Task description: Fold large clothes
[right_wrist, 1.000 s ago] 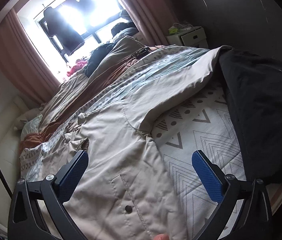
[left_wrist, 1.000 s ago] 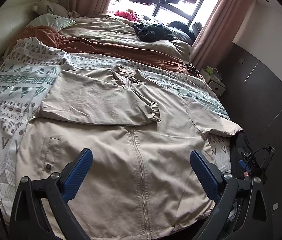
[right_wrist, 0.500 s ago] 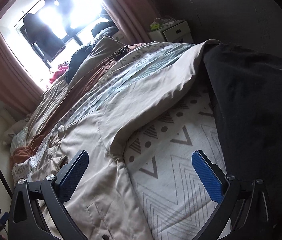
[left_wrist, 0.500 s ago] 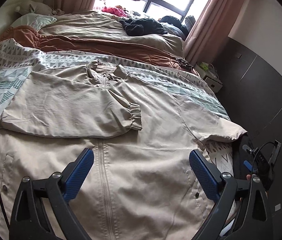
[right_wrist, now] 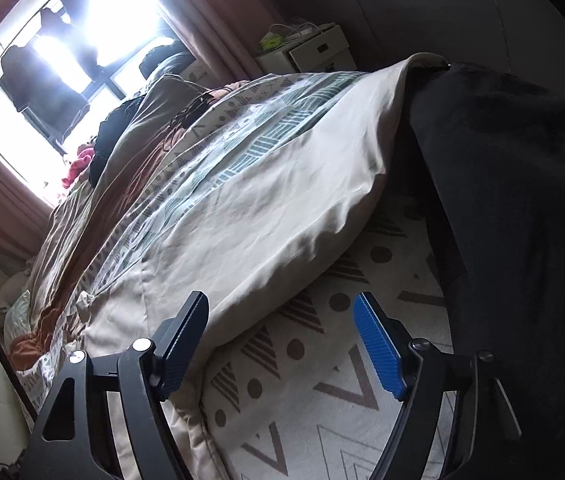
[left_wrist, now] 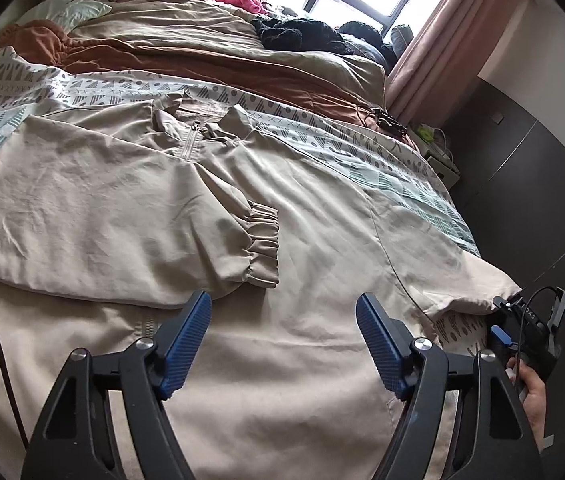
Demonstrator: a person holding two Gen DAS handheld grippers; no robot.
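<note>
Writing is hard to find: only tiny letters on the black device (left_wrist: 530,320) by the person's hand (left_wrist: 532,394), too small to read. A big beige jacket (left_wrist: 282,360) lies flat on the bed (left_wrist: 402,176), zipper up, with one sleeve (left_wrist: 122,216) folded across its chest. The other sleeve (right_wrist: 282,208) reaches to the bed's right edge. The left gripper (left_wrist: 282,344) hangs over the jacket's middle, its jaws closing with nothing between them. The right gripper (right_wrist: 280,344) is closing too, its left finger touching the sleeve's edge, gripping nothing yet.
</note>
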